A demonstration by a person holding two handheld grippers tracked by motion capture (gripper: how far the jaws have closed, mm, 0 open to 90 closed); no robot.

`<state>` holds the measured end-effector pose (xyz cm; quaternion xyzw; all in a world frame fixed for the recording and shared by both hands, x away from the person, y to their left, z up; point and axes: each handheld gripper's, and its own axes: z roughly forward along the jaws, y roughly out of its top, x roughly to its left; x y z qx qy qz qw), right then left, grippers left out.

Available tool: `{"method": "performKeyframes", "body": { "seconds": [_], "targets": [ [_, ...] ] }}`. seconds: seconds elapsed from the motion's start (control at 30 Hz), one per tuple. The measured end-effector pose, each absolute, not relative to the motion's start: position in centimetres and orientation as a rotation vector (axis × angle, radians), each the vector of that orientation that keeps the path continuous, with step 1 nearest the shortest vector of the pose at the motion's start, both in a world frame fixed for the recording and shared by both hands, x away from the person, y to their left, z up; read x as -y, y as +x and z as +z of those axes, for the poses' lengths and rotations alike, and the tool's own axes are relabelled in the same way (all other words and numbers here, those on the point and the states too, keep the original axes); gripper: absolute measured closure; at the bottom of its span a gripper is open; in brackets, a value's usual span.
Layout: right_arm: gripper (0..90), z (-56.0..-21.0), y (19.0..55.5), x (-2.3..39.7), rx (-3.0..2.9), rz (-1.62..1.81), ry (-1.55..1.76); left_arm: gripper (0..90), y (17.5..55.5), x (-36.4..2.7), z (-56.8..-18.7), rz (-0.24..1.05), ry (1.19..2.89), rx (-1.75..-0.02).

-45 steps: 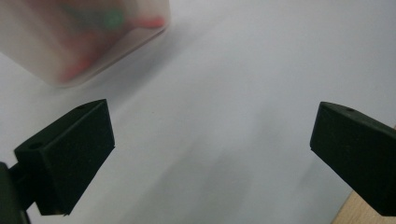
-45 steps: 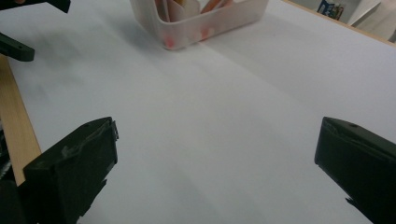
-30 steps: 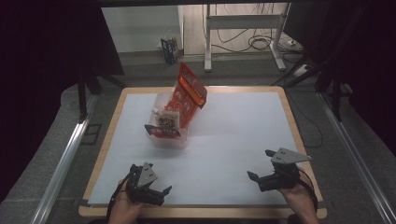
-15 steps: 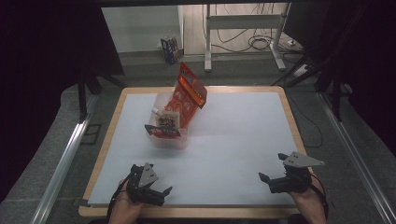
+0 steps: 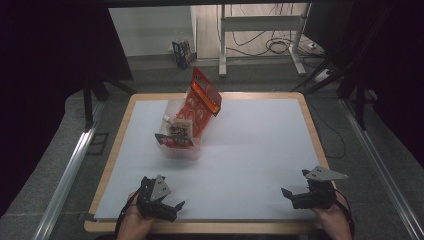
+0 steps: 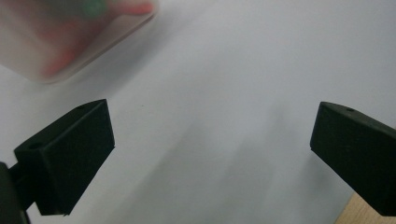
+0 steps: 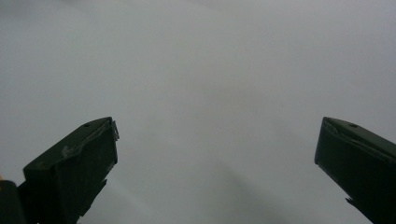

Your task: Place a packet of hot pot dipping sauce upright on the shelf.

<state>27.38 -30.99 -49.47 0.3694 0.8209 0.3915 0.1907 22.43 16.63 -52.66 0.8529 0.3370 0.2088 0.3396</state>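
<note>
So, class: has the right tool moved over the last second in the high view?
Yes. The right tool has drawn back toward the table's near wooden edge and slightly outward toward the right edge; it sits open by the near right corner.

We see a red and orange snack bag (image 5: pixel 201 102) with white print, standing in a clear plastic tub (image 5: pixel 178 145). The table (image 5: pixel 250 150) is white with a light wood rim. Our 2 grippers, left (image 5: pixel 167 205) and right (image 5: pixel 295 196), are black with grey plates.

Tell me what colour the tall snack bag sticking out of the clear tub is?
Mostly red-orange, with a pale printed pattern; the snack bag shows best in the high view.
</note>
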Motion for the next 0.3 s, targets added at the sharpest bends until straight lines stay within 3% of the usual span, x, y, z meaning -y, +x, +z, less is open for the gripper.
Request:
{"method": "performKeyframes", "body": {
  "seconds": [0.3],
  "targets": [
    [0.0, -50.04, 27.65, 30.97, -2.343, 1.076, 1.054, 0.0, 22.49, -16.53, -52.75, 0.547, 2.23, -0.874]
  ]
}}
